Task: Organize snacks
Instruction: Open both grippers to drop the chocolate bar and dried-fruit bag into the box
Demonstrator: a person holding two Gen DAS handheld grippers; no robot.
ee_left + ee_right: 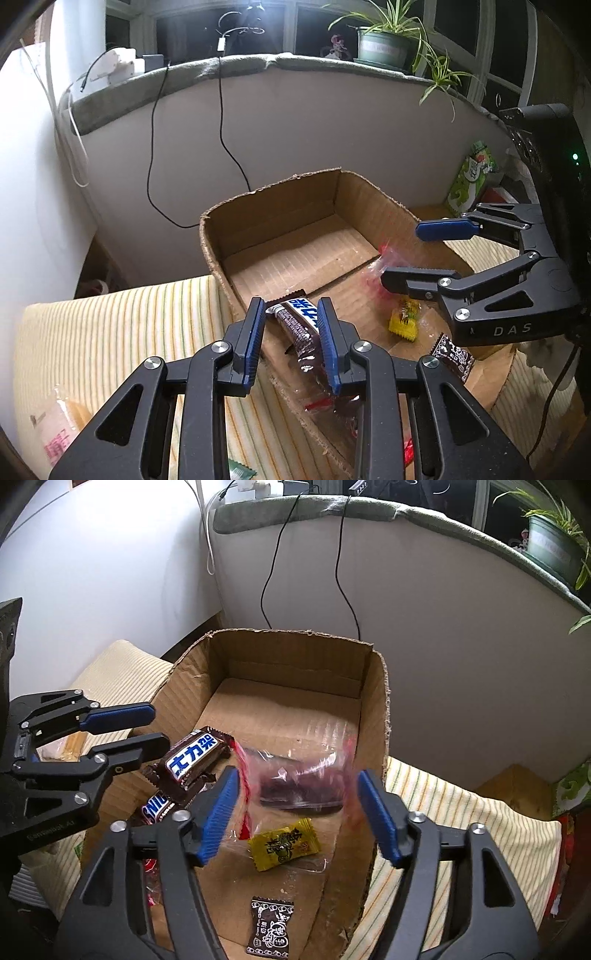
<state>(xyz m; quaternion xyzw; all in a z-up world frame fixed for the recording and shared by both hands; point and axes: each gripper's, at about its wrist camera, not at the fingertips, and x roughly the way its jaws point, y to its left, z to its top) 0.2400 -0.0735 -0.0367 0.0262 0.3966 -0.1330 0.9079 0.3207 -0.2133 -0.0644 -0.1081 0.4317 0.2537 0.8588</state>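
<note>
An open cardboard box [266,206] [376,709] stands on a striped cloth. My left gripper [291,325] is open over the box's near left wall; a brown Snickers bar [301,325] [194,757] lies between its fingers, apart from both pads. My right gripper [299,812] is open wide above the box, also in the left wrist view [421,254]. A blurred clear bag with red edges and dark contents [299,779] [380,273] is between and below its fingers. A yellow candy [282,843] [404,319] and a dark brown candy [271,930] [452,354] lie on the box floor.
A second Snickers bar [159,806] lies under the first. A pale wrapped snack [55,424] lies on the striped cloth [110,332] at left. A green packet [471,177] stands at right. Black cables hang down the wall behind the box. A potted plant [384,44] is on the sill.
</note>
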